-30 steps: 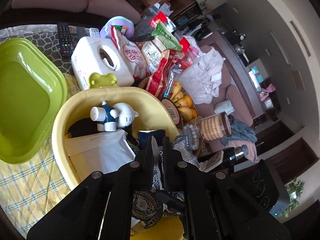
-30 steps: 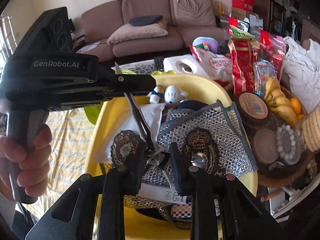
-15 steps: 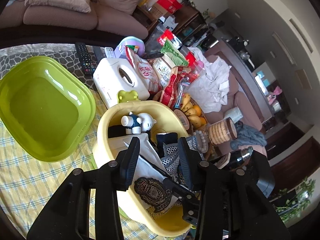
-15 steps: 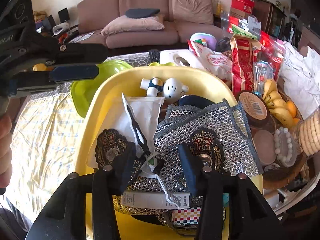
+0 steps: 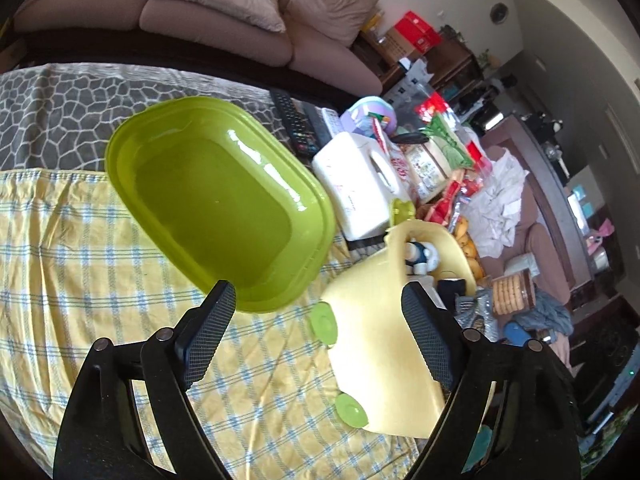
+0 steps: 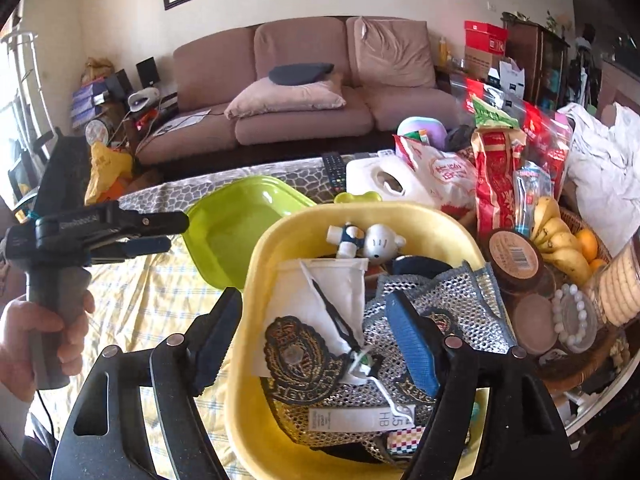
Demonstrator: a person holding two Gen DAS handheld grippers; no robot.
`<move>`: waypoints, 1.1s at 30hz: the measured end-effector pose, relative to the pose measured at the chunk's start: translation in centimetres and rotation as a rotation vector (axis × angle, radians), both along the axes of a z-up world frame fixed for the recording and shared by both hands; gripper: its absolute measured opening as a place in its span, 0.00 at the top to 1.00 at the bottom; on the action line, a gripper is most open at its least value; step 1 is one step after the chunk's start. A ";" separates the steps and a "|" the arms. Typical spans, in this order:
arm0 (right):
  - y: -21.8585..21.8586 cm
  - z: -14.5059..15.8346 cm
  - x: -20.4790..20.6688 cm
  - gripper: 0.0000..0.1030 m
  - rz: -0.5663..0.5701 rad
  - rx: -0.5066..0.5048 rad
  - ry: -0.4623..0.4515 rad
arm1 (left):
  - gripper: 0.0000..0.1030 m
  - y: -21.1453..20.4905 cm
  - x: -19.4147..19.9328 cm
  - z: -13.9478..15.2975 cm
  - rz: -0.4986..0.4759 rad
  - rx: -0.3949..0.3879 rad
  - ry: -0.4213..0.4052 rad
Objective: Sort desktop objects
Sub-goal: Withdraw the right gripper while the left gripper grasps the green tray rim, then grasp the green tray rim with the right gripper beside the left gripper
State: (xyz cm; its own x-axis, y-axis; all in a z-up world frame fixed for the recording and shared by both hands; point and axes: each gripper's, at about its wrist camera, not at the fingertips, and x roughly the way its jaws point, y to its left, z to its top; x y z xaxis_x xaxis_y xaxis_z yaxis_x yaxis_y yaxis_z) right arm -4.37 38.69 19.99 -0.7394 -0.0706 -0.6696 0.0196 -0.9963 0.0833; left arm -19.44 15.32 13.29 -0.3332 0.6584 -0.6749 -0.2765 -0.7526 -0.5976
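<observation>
A yellow basin (image 6: 256, 280) holds a white pouch (image 6: 316, 292), a thin black tool with a white tag (image 6: 332, 316), a silver mesh bag (image 6: 452, 300), embroidered badges and a small white-and-blue toy figure (image 6: 368, 240). My right gripper (image 6: 316, 346) hangs over the basin's near side with its jaws opening. The black tool lies loose below them, touched by neither pad. My left gripper (image 5: 320, 336) is off to the basin's left, also opening, with only tablecloth and the basin's outer wall (image 5: 380, 344) behind the gap. An empty green tray (image 5: 216, 208) sits just ahead of it.
A white tissue box (image 5: 360, 176), remotes (image 5: 296, 120) and snack bags (image 6: 500, 168) crowd the far side. A wicker basket (image 6: 576, 216) with bananas, jars and a bead bracelet stands right of the basin. A hand (image 6: 40, 336) holds the left gripper (image 6: 168, 232). Yellow checked cloth (image 5: 80, 280) covers the table.
Both grippers opened and let go of the thin black tool, which now lies in the basin. The left gripper swung left, away from the basin toward the green tray. The right gripper rose slightly.
</observation>
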 end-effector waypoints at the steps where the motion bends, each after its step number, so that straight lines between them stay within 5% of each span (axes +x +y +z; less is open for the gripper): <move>1: -0.5 0.1 -0.1 0.24 0.015 -0.009 0.006 | 0.19 -0.4 -0.4 -0.8 0.016 -0.012 -0.012; 9: -4.7 0.3 -1.0 0.24 0.096 0.012 0.010 | 0.22 -0.8 -3.3 -7.2 0.132 -0.080 -0.130; 15: -6.1 -0.5 -1.6 0.24 0.118 0.028 -0.007 | 0.52 1.0 -4.7 -10.0 0.133 -0.132 -0.184; 18: -6.4 -0.9 -1.9 0.24 0.125 0.028 -0.019 | 0.84 0.7 -4.8 -11.0 0.147 -0.130 -0.221; 25: -6.9 -1.2 -2.0 0.24 0.145 0.004 -0.028 | 0.87 -2.3 -3.7 -10.3 0.159 -0.132 -0.218; 33: -9.5 -1.5 -2.2 0.24 0.206 -0.011 -0.036 | 0.90 -10.1 3.2 -9.1 0.146 -0.145 -0.203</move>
State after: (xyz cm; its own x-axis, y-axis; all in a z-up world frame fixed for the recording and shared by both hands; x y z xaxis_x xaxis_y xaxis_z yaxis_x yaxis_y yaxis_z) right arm -6.59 29.20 18.54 -0.6838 -0.2253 -0.6940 0.2194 -0.9706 0.0989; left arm -16.29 5.23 4.22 -0.2657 0.5048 -0.8213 -0.0443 -0.8575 -0.5127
